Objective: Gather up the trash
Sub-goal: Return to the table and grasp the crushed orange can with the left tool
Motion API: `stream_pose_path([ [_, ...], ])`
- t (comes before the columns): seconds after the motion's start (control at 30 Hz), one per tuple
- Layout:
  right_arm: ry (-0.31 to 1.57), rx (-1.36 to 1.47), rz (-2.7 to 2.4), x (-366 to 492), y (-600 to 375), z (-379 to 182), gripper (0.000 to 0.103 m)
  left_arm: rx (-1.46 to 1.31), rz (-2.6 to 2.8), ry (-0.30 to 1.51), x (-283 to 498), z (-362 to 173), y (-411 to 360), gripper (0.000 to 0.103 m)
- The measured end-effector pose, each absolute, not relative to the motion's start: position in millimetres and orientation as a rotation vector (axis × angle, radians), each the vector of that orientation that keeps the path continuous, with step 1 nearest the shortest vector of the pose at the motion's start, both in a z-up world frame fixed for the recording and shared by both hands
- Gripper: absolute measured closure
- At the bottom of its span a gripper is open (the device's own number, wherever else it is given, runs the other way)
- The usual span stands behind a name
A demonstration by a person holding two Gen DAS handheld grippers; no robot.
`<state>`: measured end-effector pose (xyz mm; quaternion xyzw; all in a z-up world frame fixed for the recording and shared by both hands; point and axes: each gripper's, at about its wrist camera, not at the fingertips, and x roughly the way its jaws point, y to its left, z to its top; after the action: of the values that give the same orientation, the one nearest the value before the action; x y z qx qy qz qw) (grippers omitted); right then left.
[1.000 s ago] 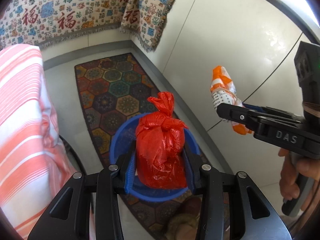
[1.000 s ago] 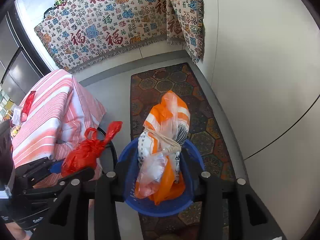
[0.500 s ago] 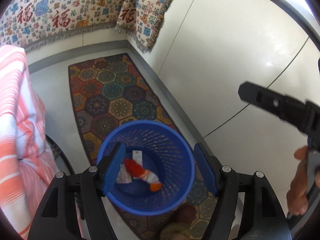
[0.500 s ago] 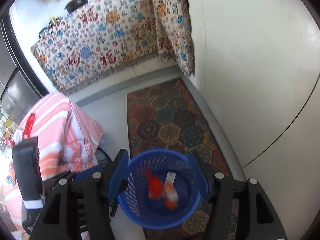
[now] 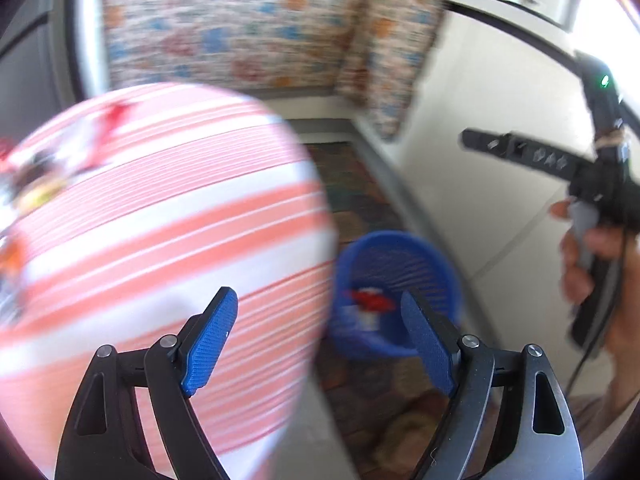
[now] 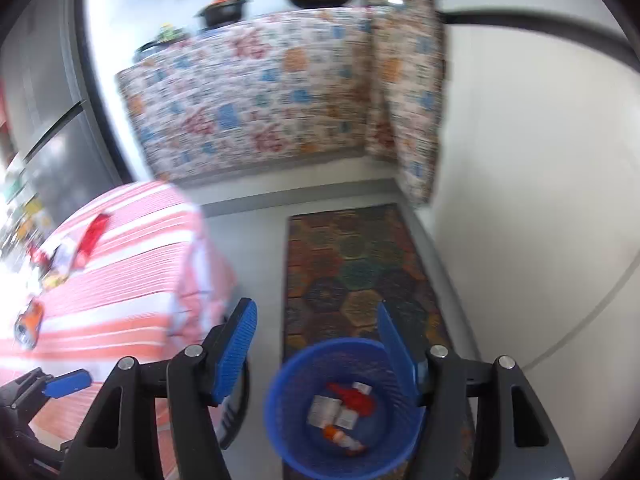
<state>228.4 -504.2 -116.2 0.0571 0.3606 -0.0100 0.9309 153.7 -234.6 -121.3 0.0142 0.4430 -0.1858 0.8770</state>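
A blue mesh trash basket stands on the patterned rug, and it also shows in the left wrist view. Inside lie the red bag and the orange-and-white bag. My right gripper is open and empty, above and just left of the basket. My left gripper is open and empty, over the edge of the pink striped table. Loose trash lies on that table at the left: a red wrapper and a can. Both views are blurred.
A hexagon-patterned rug runs along the white wall. A counter draped in patterned cloth stands at the back with pans on top. The right gripper and the hand holding it show in the left wrist view.
Both bags were let go and dropped into the basket. Both grippers opened, then rose and swung left toward the striped table.
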Motion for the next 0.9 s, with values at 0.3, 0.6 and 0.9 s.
stream_pose_path([
  [0.3,0.820,-0.029,0.434,228,-334,-123,0.039,-0.081,0.044,0.903,127,-126,-72,0.015],
  [0.6,0.872,-0.168,0.526,223,-249,-146,0.039,-0.115,0.167,0.944,188,-144,-36,0.014],
  [0.9,0.881,-0.150,0.507,232,-248,-151,0.039,-0.081,0.277,0.936,218,-149,-38,0.013],
])
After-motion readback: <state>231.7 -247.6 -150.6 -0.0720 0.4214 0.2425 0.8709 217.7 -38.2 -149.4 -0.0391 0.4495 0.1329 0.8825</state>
